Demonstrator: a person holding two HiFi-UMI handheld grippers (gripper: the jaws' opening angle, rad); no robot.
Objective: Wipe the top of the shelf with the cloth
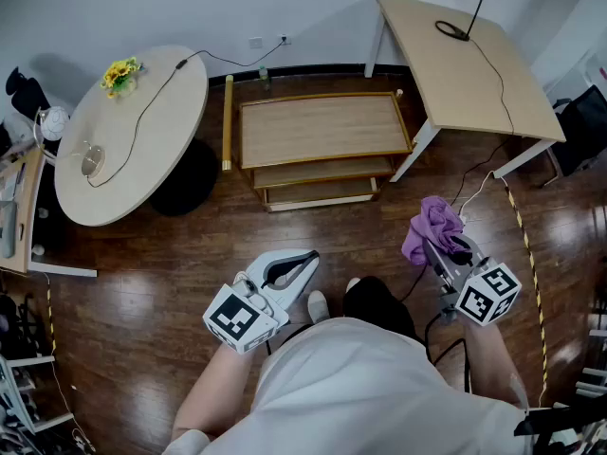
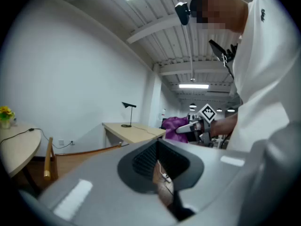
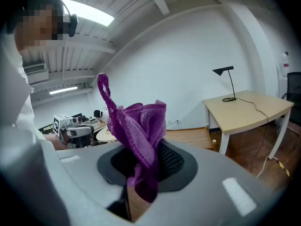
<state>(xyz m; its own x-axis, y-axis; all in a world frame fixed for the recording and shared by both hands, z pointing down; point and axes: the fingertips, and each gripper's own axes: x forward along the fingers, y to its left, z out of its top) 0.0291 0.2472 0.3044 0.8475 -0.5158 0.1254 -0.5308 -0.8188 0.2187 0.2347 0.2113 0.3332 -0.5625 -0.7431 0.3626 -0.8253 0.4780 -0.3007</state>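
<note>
The low wooden shelf [image 1: 322, 129] stands on the floor ahead of me, between two tables, with its top bare. My right gripper [image 1: 434, 245] is shut on a purple cloth [image 1: 432, 227], held at waist height right of my body and well short of the shelf. In the right gripper view the cloth [image 3: 137, 126] bunches up out of the closed jaws and hangs down between them. My left gripper [image 1: 308, 258] is held low in front of me, pointing toward the shelf, its jaws together with nothing in them. The left gripper view shows the cloth [image 2: 175, 125] off to the right.
A round table [image 1: 133, 150] with yellow flowers [image 1: 121, 72] and a cable stands left of the shelf. A rectangular table [image 1: 465, 64] with a black lamp [image 1: 471, 8] stands to its right. Yellow-black tape [image 1: 529, 273] and cables lie on the wooden floor at right.
</note>
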